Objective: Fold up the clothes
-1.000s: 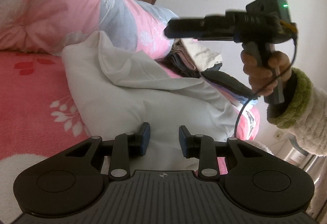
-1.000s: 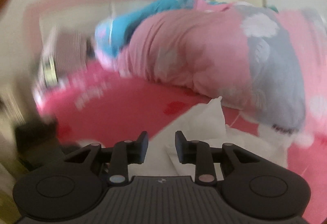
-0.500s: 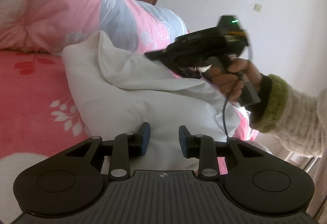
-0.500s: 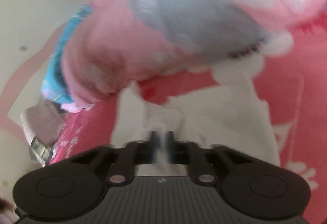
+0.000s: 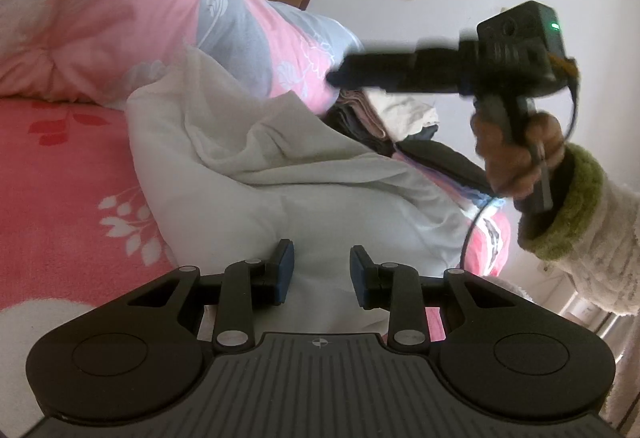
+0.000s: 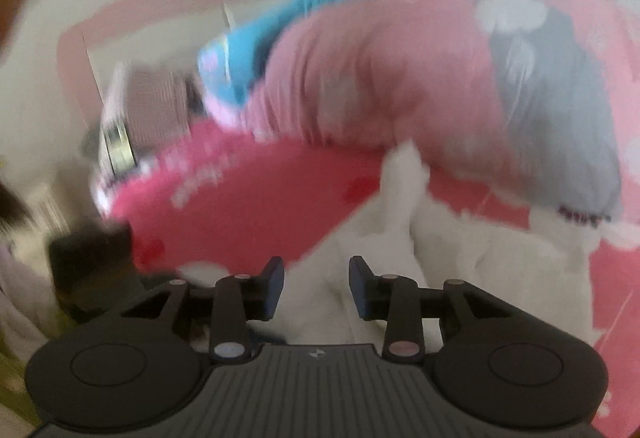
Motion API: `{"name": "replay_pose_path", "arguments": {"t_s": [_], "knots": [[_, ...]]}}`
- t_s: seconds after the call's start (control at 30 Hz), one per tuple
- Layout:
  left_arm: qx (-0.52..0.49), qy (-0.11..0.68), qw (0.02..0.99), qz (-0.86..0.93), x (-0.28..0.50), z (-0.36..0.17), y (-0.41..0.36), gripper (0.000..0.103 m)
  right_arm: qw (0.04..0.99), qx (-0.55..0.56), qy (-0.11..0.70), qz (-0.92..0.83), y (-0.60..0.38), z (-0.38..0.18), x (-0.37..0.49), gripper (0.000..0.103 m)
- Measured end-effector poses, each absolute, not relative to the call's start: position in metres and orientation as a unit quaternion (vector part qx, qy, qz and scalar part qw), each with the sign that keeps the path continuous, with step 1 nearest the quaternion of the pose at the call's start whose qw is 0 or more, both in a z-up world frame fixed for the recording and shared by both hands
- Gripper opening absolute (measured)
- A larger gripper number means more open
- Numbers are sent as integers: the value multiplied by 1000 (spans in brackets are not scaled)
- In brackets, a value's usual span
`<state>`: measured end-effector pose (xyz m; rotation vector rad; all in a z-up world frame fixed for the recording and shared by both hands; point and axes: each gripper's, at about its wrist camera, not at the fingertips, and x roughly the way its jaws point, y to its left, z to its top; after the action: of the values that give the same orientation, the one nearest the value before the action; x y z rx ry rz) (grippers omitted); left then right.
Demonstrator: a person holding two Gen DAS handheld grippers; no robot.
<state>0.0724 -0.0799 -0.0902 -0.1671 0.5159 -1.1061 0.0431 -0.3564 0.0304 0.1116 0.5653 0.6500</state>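
My left gripper (image 5: 322, 270) hangs with jaws apart just above the rumpled pale-grey cotton garment (image 5: 320, 198) — the nearer tool. My right gripper (image 6: 316, 284) — also parted, gripping nothing — is raised over its far side.

Probably bedroom: bed (image 5: 60, 174), quilt (image 5: 92, 18)

Quilt (image 5: 100, 18) (bulky) walls off garment's (image 5: 320, 206) far side.
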Motion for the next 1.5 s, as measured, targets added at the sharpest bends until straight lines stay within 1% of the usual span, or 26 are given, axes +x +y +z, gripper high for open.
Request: {"name": "replay_pose_path", "arguments": {"t_s": [0.03, 0.1, 0.17, 0.23, 0.27, 0.3, 0.47, 0.5, 0.53, 0.6, 0.73, 0.8, 0.87, 1.1, 1.33, 1.37, 1.4, 1.43, 1.5], "knots": [[-79, 241, 816, -519, 72, -91, -80, 31, 908, 82, 263, 315, -367, 33, 47, 46], [-79, 241, 816, -519, 72, -91, -79, 31, 911, 140, 261, 287, -393, 29, 65, 46], [-79, 241, 816, -519, 72, -92, -79, 31, 909, 181, 303, 221, -416, 15, 97, 46], [-80, 241, 816, -520, 72, -92, -79, 31, 899, 195, 348, 180, -429, -5, 123, 43], [-80, 240, 816, -520, 72, -92, -79, 31, 894, 193, 366, 172, -431, -14, 133, 42], [-81, 240, 815, -520, 72, -92, -78, 31, 889, 188, 383, 167, -432, -23, 142, 37], [-83, 239, 815, -521, 72, -93, -78, 31, 879, 117, 434, 161, -409, -50, 165, 31], [-84, 239, 815, -521, 71, -92, -77, 31, 882, 109, 430, 157, -407, -50, 165, 24], [-84, 240, 815, -521, 71, -92, -77, 31, 887, 101, 425, 152, -406, -49, 166, 14], [-84, 241, 815, -520, 71, -91, -78, 31, 898, 108, 403, 137, -406, -43, 159, 5], [-85, 244, 815, -519, 70, -90, -79, 31, 932, 119, 335, 69, -427, -22, 139, 5], [-85, 245, 815, -518, 70, -89, -79, 31, 939, 134, 316, 37, -444, -19, 133, 5], [-84, 246, 816, -517, 69, -88, -80, 31, 935, 154, 319, 23, -457, -25, 132, 5], [-78, 252, 818, -511, 69, -85, -82, 31, 936, 154, 315, 14, -462, -40, 134, 5], [-66, 256, 821, -506, 68, -83, -84, 31, 935, 132, 330, -10, -465, -63, 141, 4], [-65, 257, 821, -505, 68, -83, -84, 31, 936, 117, 330, -23, -464, -65, 142, 3], [-63, 257, 822, -504, 68, -83, -84, 31, 938, 100, 330, -38, -463, -66, 142, 0], [-62, 258, 823, -503, 67, -82, -85, 31, 939, 83, 330, -53, -462, -67, 143, 0], [-59, 259, 824, -501, 67, -82, -86, 31, 936, 115, 329, -56, -477, -67, 135, 0]]}}
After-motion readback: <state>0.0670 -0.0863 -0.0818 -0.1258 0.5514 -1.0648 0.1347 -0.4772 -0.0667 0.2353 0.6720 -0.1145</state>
